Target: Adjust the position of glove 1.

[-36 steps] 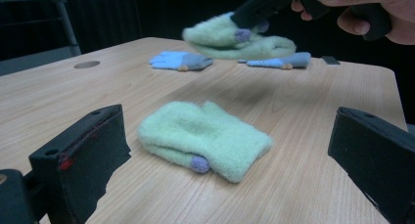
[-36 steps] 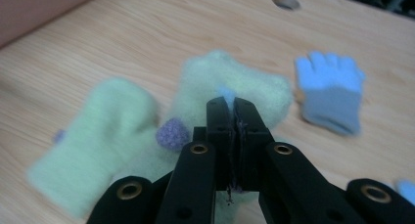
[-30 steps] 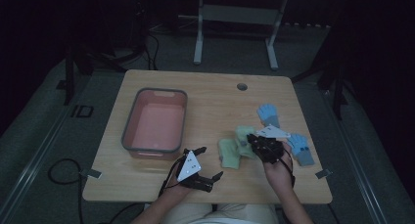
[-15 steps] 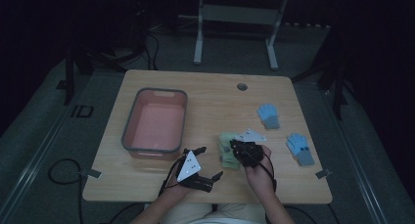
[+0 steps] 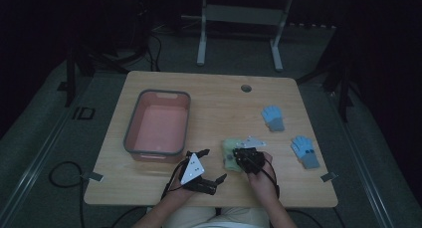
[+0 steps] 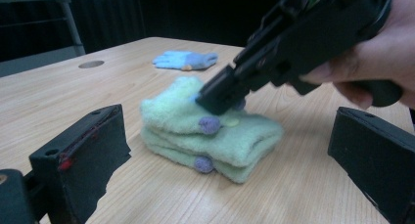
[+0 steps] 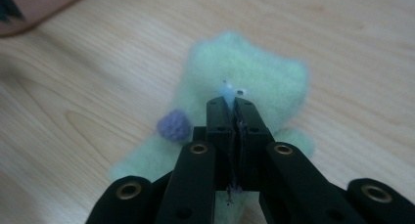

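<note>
Green gloves (image 7: pixel 244 82) under right gripper's (image 7: pixel 231 102) closed jaws.

A staged recording space of a lab or studio kind is suggested, not a home. A single light wooden table (image 5: pixel 209 96) with a round cable hole (image 5: pixel 246 88) at its far edge is set on grey carpeted flooring (image 5: pixel 47 133), and the surroundings are kept in near darkness. Black cables (image 5: pixel 59 175) are seen trailing over the floor at the near left, and more are laid at the far left. Beyond the table, the white metal legs of another table frame (image 5: pixel 239 34) are seen. Dark stands (image 5: pixel 72 71) are placed at the table's left and right sides. Tape tabs (image 5: pixel 94 176) are fixed at the table's near corners.
</note>
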A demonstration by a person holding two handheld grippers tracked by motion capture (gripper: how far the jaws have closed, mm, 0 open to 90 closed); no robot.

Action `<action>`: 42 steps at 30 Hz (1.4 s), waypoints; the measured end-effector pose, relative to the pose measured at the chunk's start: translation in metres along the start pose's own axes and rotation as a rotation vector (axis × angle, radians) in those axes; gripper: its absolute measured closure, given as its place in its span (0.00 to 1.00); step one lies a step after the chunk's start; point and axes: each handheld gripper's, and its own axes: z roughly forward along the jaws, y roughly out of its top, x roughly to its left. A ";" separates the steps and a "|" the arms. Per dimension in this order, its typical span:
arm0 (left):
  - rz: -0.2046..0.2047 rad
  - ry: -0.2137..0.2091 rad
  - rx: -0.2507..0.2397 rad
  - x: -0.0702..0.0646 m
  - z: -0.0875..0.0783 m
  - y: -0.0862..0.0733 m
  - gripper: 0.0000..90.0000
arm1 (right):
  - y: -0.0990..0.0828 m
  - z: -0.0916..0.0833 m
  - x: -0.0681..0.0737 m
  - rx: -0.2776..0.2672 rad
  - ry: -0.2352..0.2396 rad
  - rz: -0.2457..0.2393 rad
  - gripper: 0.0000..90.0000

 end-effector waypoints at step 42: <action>0.436 -0.285 0.441 -0.006 0.080 0.028 0.43 | 0.029 0.018 -0.084 -0.108 0.361 0.107 0.34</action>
